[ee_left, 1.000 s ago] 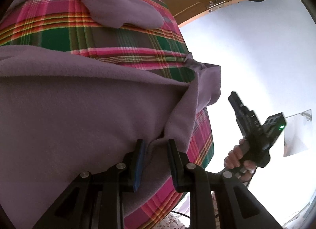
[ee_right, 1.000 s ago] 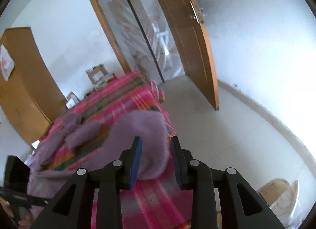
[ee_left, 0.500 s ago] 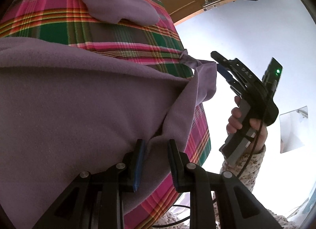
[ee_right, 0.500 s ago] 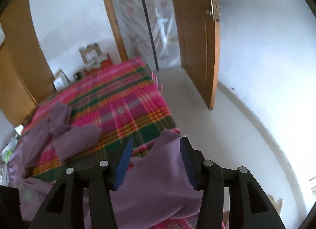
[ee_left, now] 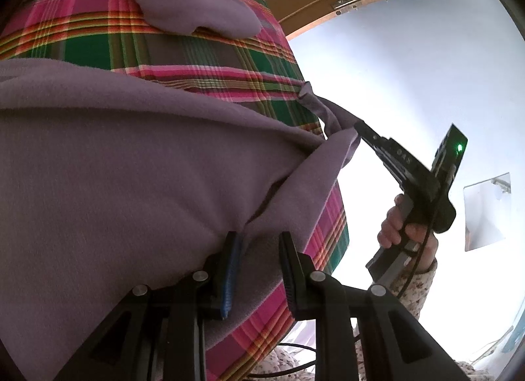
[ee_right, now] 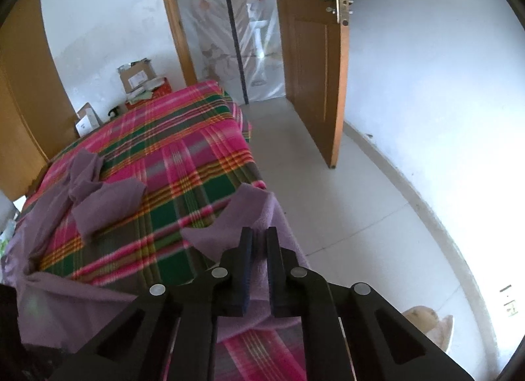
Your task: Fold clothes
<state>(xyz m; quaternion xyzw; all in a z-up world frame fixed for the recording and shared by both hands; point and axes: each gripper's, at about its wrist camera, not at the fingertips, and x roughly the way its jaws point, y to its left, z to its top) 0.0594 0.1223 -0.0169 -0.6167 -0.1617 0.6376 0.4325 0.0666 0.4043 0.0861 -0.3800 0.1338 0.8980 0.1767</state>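
Note:
A purple fleece garment (ee_left: 131,151) lies spread over a bed with a pink and green plaid sheet (ee_left: 197,62). My left gripper (ee_left: 259,249) is shut on a bunched fold at the garment's near edge. In the left wrist view my right gripper (ee_left: 361,128) pinches a corner of the same garment at the bed's edge. The right wrist view shows the right gripper (ee_right: 260,243) shut with purple cloth (ee_right: 249,213) between its narrow jaws. A sleeve (ee_right: 108,197) lies crumpled further up the plaid sheet (ee_right: 183,138).
A person's hand (ee_left: 397,226) holds the right gripper's handle. An open wooden door (ee_right: 315,52) stands beyond the bed, with tiled floor (ee_right: 344,217) to the right. A wooden wardrobe (ee_right: 19,102) and cardboard boxes (ee_right: 137,75) flank the bed's far side.
The right gripper came in open from beside the bed, reached the garment's corner and shut on it. The left gripper kept its hold and barely moved.

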